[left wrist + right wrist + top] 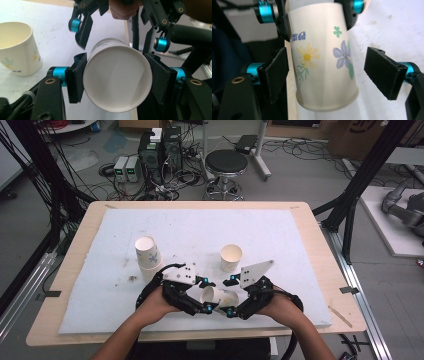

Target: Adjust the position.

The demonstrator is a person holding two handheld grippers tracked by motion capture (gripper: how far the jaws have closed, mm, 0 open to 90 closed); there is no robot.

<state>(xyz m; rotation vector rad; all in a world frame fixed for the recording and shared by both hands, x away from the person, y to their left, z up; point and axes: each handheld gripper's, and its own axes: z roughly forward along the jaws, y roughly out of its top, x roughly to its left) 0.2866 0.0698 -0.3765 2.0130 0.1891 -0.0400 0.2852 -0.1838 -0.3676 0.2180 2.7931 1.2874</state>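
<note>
A pale wooden counter (75,270) under a white foam sheet (200,227) stands on a grey floor (300,175). Beyond it sits a round black stool (226,162) on a chrome base, beside computer towers (160,150) and tangled cables (170,182). Black frame posts (362,175) rise at the right, and even light falls over everything

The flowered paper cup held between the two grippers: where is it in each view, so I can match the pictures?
High view: the flowered paper cup lies sideways, low centre, between both grippers.
Left gripper view: centre, mouth toward the camera, clamped by the left gripper.
Right gripper view: centre, base nearest, between the right gripper's open pads.
Shared landmark: the white mat.
</note>
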